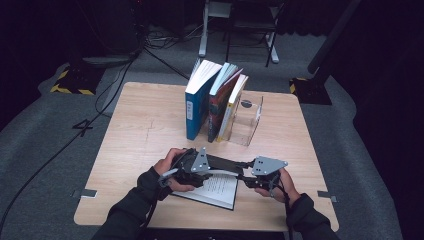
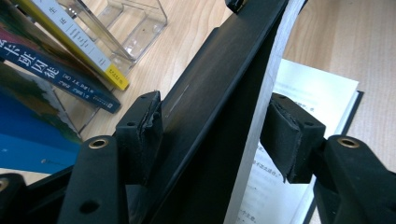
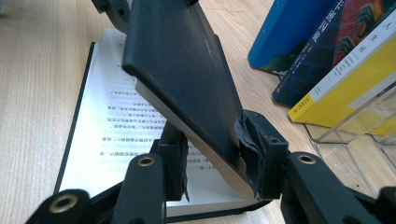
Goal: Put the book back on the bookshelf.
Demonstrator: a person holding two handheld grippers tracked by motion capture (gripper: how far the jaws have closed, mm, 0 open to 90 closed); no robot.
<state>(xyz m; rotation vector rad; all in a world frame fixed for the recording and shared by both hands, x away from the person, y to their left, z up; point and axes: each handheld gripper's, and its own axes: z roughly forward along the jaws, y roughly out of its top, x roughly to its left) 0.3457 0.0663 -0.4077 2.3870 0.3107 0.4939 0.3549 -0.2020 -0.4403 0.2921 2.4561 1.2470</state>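
A black-covered book lies open near the table's front edge, its printed page (image 1: 220, 189) facing up. Its other half, black cover (image 2: 210, 93) and page block together, is raised at a slant above that page. My left gripper (image 1: 210, 170) comes at this raised half from the left end. In the left gripper view (image 2: 215, 135) one pad lies against the cover and the other against the page edges. My right gripper (image 1: 247, 178) takes the opposite end. In the right gripper view (image 3: 215, 156) its pads pinch the cover (image 3: 182, 70) and the pages under it.
Behind the open book, a blue book (image 1: 197, 100), a dark red book (image 1: 220, 102) and a yellow-spined book (image 1: 234, 102) lean in a clear acrylic stand (image 1: 248, 122). The wooden table (image 1: 140, 130) has bare room to the left and right. Cables run over the floor beyond it.
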